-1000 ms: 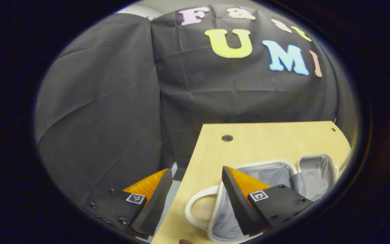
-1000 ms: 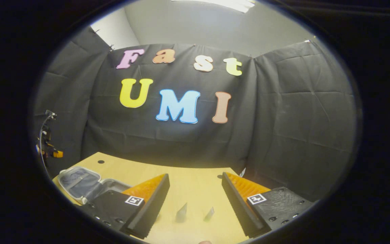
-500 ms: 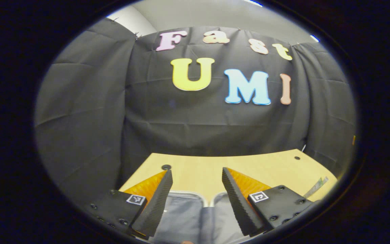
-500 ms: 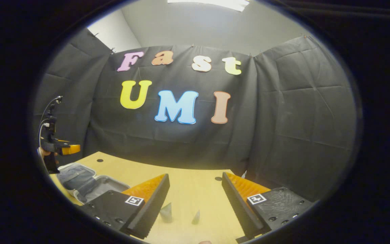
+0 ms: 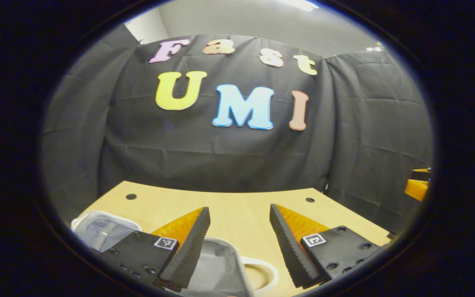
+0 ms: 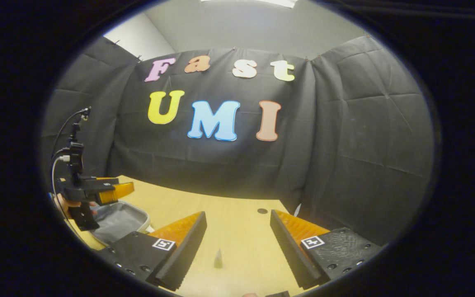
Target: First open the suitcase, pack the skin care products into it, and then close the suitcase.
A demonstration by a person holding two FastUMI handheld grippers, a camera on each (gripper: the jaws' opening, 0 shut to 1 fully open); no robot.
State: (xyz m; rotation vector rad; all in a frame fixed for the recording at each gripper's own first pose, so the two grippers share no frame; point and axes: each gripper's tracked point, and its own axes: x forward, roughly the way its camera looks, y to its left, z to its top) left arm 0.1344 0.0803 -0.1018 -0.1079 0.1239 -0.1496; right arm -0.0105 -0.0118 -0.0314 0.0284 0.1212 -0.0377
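Both grippers gape, holding nothing. The left gripper hangs over the open suitcase at lower left; the right gripper frames a small sachet on the table.

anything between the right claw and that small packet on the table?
Nothing visible. The right claw is open, and the packet stands on bare table just ahead, between its fingers. The open suitcase lies off to the left.

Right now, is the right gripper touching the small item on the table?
Apart. The right gripper view shows the small item standing between the open right gripper fingers, table visible either side.
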